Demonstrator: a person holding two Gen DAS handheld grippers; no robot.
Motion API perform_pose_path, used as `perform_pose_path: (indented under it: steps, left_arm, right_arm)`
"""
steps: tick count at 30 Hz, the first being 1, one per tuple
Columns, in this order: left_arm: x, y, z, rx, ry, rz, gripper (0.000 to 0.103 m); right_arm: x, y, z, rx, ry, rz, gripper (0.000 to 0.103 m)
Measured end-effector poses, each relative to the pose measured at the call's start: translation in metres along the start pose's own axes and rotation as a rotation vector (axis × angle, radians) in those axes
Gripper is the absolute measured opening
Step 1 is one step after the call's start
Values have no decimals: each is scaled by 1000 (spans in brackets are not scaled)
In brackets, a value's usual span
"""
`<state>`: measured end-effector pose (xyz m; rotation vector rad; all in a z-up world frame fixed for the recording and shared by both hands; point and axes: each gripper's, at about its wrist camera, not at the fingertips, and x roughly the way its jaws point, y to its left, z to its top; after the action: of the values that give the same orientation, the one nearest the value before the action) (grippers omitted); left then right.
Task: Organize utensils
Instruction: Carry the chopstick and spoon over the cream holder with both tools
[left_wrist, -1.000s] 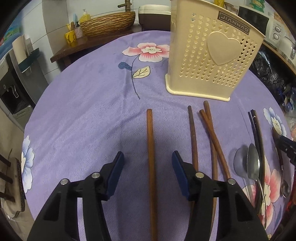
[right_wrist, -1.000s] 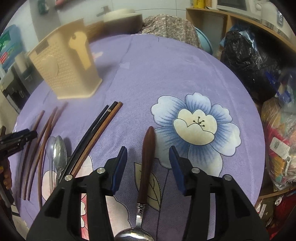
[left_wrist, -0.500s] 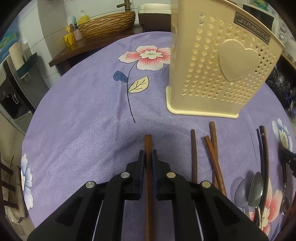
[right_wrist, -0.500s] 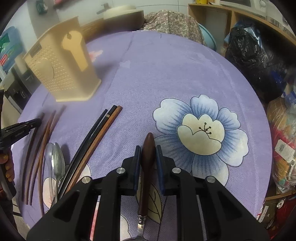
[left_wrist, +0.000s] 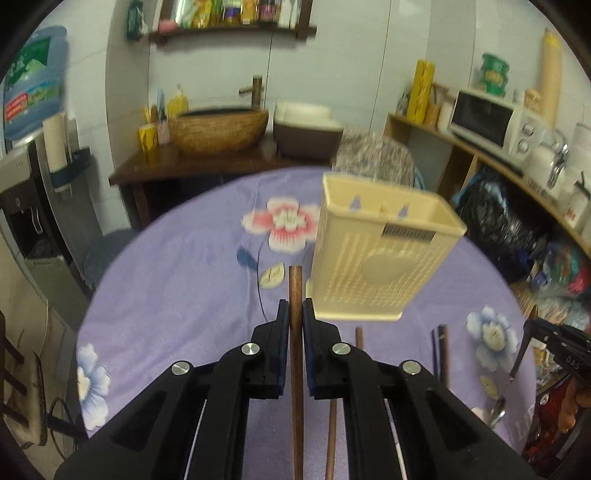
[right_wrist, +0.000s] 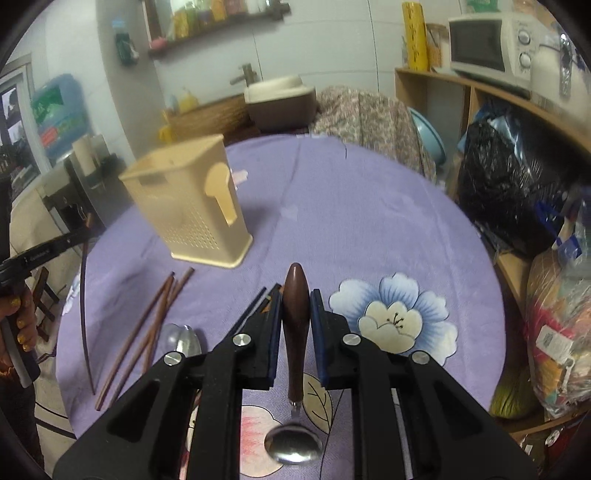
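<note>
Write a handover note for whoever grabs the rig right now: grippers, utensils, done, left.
Left gripper: shut on a brown chopstick, lifted off the table.
Right gripper: shut on the wooden-handled spoon, bowl hanging below.
Cream holder: upright on the purple cloth, looks empty.
Done: both picked up. Nothing in the holder yet.
Left: drop both in, then the loose brown chopsticks, the dark pair and the metal spoons.

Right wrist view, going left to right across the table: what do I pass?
Left gripper holding a chopstick → brown chopsticks → spoon in the right gripper → blue flower.
</note>
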<state>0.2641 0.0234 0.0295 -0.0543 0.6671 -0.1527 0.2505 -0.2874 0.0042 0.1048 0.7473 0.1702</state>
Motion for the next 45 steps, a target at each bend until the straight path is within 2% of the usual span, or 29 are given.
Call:
perform_pose_path:
  steps: [4,7,11,23,29,36,41,45]
  left_arm:
    - [-21,0,8,28,-96,31,8]
    - [-28,7,11,-19,-117,4,8]
    - [-37,13,11,-57,-165,19,8]
    - [-49,25,16,-94,-193,2,8]
    - [-58,29,43,-101,-209,-27,8]
    - [-84,25,118,-130,-272,-127,8]
    - [-79,7,167,-129,-312,-115,8]
    - [-61,-6,189,-133,-340,-94,8]
  right_arm:
    - [-23,4,7,-20,-54,-5,16]
    - [-32,8,11,-35,-80,-17,16]
    - [-37,11,14,-41,-98,-22,16]
    - [-41,19,21,-61,-106,-11,16]
    - [-45,24,39,-68,-116,27,16]
    - [-65,50,107,-95,-200,123,16]
    - [-70,72,167,-84,-281,146,16]
    - [-51,86,201,-63,-286,155,16]
